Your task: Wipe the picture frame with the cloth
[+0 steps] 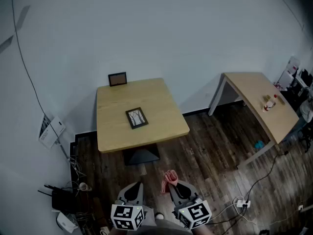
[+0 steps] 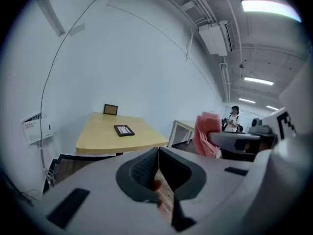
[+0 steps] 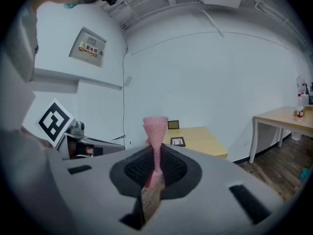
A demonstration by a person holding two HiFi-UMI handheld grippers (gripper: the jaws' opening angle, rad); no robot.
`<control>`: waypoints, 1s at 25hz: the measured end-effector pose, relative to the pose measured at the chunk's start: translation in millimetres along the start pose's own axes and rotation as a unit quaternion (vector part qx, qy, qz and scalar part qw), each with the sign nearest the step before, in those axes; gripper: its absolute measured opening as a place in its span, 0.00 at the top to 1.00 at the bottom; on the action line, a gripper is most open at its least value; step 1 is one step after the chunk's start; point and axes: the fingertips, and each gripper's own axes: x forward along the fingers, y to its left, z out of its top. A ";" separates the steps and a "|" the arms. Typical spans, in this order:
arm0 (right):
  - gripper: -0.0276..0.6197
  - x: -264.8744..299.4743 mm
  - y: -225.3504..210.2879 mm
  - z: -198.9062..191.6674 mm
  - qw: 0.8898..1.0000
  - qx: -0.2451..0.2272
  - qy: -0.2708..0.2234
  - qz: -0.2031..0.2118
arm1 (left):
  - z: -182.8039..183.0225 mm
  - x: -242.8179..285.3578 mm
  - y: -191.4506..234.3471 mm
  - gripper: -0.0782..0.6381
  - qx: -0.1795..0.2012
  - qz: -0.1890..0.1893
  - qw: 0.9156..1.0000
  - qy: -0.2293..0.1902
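A black picture frame (image 1: 137, 117) lies flat in the middle of a square wooden table (image 1: 161, 131); it also shows far off as the picture frame (image 2: 124, 130) and the picture frame (image 3: 177, 141) in the gripper views. A pink cloth (image 1: 169, 178) sticks up from my right gripper (image 1: 177, 187), whose jaws are shut on it; the cloth (image 3: 156, 136) is pinched between them. My left gripper (image 1: 133, 190) is shut with nothing in it. Both grippers hang low near the floor, well short of the table.
A second small frame (image 1: 117, 79) leans against the wall at the table's back edge. A longer wooden table (image 1: 264, 106) with bottles stands at the right. Cables, a black box (image 1: 62, 199) and a power strip (image 1: 242, 203) lie on the dark wooden floor.
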 end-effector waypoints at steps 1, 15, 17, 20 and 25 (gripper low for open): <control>0.93 -5.3 2.3 -1.5 1.000 0.000 0.000 0.001 | -2.2 -4.4 -4.9 0.88 -0.008 -0.004 1.000 -0.001; 0.93 -36.4 8.7 -3.5 1.000 0.005 -0.013 0.007 | 4.4 -17.7 -39.5 0.88 -0.016 -0.025 0.999 -0.020; 0.93 -35.0 6.7 -2.1 1.000 0.011 -0.010 0.005 | 4.7 -18.4 -39.2 0.88 -0.015 -0.026 0.999 -0.020; 0.93 -28.0 7.0 0.2 1.000 0.009 -0.006 0.006 | 2.6 -16.6 -31.4 0.88 -0.013 -0.018 1.000 -0.014; 0.93 -5.5 2.0 -2.6 1.000 0.010 0.005 0.010 | 4.2 -4.0 -4.1 0.88 -0.041 0.001 0.999 -0.006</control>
